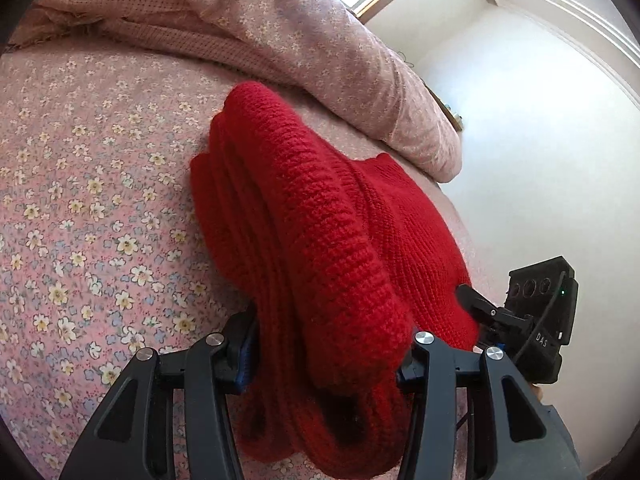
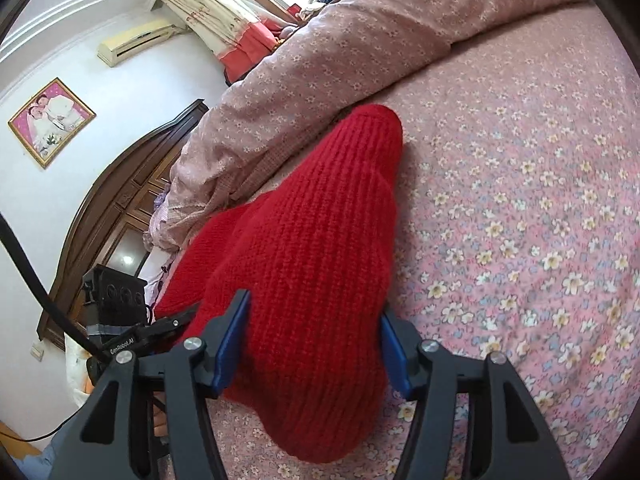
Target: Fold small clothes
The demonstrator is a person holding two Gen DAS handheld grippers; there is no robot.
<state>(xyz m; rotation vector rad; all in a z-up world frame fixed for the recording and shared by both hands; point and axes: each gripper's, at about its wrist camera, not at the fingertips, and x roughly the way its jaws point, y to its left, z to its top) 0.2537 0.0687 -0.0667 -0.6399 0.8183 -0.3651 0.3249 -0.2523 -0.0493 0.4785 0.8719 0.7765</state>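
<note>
We have a red knitted garment [image 1: 320, 240] bunched between both tools on the flowered bedsheet [image 1: 80, 220], just ahead of a rolled pink quilt [image 1: 340, 60]. Our left gripper [image 1: 326, 354] has a thick wad of the knit filling the gap between its fingers, its jaws held fairly wide by the bulk and seemingly clamped on it. Our right gripper [image 2: 316, 346] straddles another fold of the same garment, blue pads [image 2: 230, 344] against the wool on either side; we judge it gripped too, though how firmly we cannot tell. The wool looks soft, thick and light, so it should sag and stretch rather than hold a crease, and the fuzzy ribbing should resist slipping. We would take it at the ribbed hem or the doubled edges directly ahead of each gripper, since a single loose layer would probably stretch out of shape
</note>
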